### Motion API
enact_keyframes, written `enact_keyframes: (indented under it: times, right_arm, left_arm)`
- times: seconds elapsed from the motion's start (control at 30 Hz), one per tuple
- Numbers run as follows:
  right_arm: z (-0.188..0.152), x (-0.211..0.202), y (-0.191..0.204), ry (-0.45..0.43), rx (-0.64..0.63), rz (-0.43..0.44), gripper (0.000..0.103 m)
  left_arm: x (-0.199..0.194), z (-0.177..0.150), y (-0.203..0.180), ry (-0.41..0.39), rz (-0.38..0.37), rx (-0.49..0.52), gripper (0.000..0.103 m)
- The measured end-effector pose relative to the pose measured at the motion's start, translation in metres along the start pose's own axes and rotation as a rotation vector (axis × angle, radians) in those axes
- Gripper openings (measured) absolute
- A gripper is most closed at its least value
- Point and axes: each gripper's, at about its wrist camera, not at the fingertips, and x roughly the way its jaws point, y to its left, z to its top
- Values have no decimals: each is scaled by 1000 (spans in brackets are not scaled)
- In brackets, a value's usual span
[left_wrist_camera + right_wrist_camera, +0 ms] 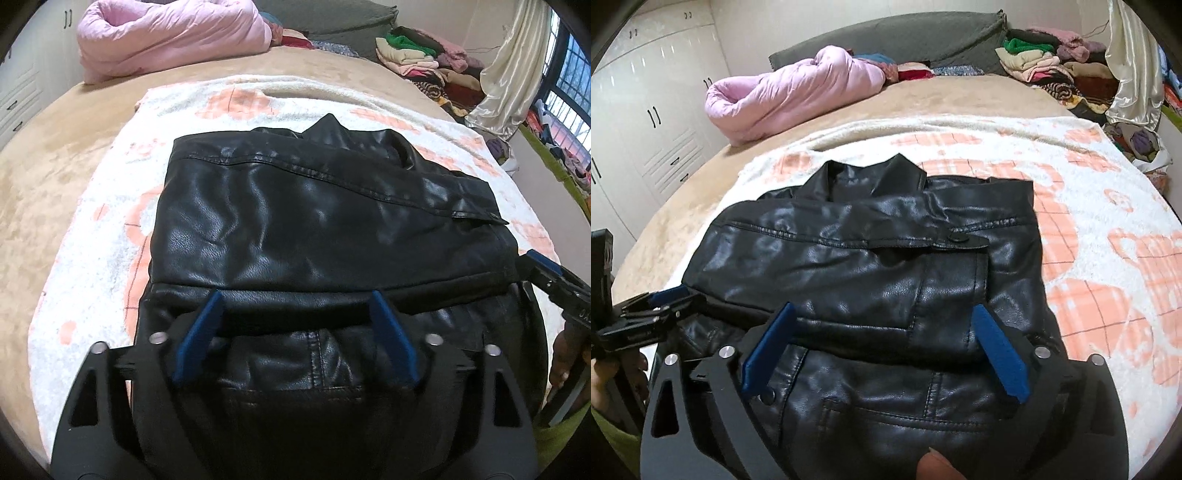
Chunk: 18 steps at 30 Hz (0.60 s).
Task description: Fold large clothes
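A black leather jacket (314, 221) lies folded on a white and orange blanket (92, 258) spread over the bed; its collar points to the far side. My left gripper (295, 301) stands open over the jacket's near folded edge, blue fingers (207, 325) wide apart and not pressing the leather. In the right wrist view the jacket (868, 258) shows a snap tab and a pocket. My right gripper (882, 309) is open as well, straddling the near fold. The right gripper's tip (543, 266) shows at the jacket's right side, and the left gripper (668, 295) at its left.
A rolled pink quilt (783, 96) lies at the far side of the tan bed (55, 155). Folded clothes are piled (1045, 62) by the grey headboard (905, 37). White wardrobes (646, 110) stand left, a cream curtain (517, 74) and window right. A fingertip (934, 465) shows at the bottom.
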Motion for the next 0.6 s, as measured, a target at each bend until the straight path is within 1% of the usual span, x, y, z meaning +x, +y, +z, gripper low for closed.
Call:
enact_keyframes:
  times: [0.07, 0.1, 0.13, 0.2, 0.6]
  right_arm:
    - [0, -4, 1, -5, -1, 3, 97]
    - [0, -5, 0, -7, -1, 3, 97]
    - [0, -6, 1, -10, -1, 2, 97]
    - [-1, -10, 1, -17, 0, 7, 98]
    - [-2, -34, 3, -49, 1, 20, 98]
  left_arm:
    - [-2, -1, -2, -1, 1, 0, 78]
    - [-2, -1, -3, -1, 5, -2, 85]
    - [-3, -1, -3, -2, 10, -4, 89]
    - [-5, -2, -4, -7, 20, -10, 94]
    - [-20, -6, -13, -17, 32, -9, 94]
